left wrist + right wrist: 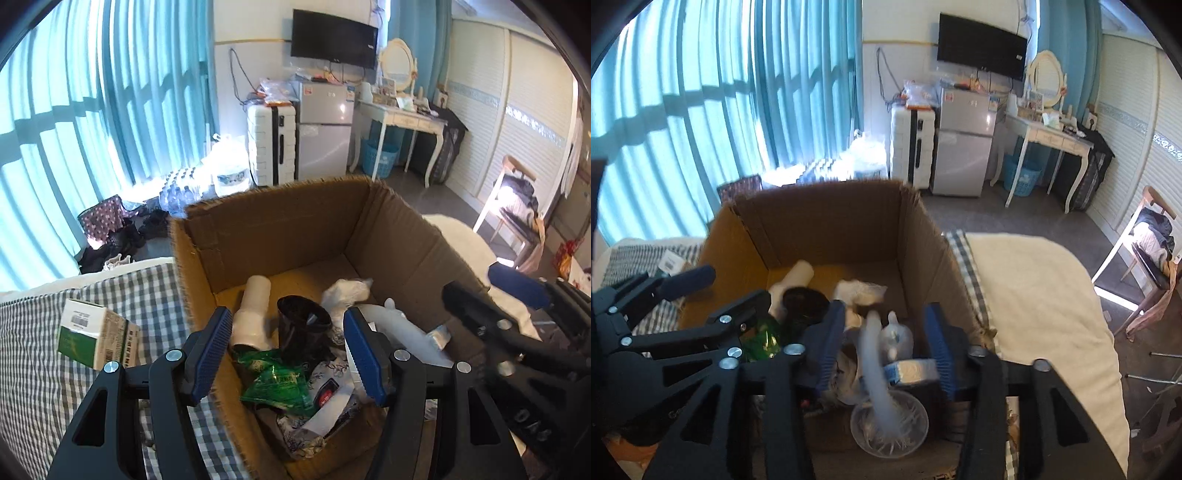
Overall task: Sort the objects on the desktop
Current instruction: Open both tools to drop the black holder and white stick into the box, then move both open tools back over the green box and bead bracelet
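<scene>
An open cardboard box stands on a checked cloth and holds a white bottle, a black cup, a green packet and crumpled white paper. My left gripper is open and empty over the box's near edge. My right gripper is open over the box. A white brush with a round bristled head hangs blurred between its fingers, touching neither. A green and white carton lies on the cloth left of the box.
The box sits on a bed with a checked cloth and a cream blanket. Beyond are teal curtains, a white suitcase, a small fridge, a dressing table and a chair.
</scene>
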The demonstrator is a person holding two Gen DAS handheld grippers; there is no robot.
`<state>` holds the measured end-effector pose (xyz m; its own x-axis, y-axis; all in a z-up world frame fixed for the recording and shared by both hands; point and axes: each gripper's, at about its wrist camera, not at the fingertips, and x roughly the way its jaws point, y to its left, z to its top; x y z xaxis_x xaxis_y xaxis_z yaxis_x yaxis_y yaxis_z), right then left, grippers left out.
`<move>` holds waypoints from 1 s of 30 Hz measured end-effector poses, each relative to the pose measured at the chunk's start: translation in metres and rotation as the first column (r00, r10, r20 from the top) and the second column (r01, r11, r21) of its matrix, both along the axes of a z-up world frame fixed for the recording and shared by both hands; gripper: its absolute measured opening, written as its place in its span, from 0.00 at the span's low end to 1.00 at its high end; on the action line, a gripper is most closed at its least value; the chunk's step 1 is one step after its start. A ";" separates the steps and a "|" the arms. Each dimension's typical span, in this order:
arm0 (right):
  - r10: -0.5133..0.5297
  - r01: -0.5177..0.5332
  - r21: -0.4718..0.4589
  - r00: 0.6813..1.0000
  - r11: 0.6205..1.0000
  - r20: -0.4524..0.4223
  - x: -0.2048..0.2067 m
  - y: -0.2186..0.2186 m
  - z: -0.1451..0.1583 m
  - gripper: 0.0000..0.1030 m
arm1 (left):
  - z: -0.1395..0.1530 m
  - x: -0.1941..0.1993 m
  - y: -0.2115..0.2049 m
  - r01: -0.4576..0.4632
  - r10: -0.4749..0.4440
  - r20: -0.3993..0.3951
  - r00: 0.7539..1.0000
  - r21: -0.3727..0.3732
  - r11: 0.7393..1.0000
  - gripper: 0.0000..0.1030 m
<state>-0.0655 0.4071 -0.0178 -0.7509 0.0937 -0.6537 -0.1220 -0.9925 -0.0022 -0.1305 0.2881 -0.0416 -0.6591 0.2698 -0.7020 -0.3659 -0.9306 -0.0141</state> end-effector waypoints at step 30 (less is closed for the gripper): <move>0.051 -0.097 -0.138 0.950 0.986 -0.307 0.054 -0.046 0.086 0.62 | 0.129 0.075 -0.143 -0.174 0.196 -0.240 0.951 0.109 0.979 0.89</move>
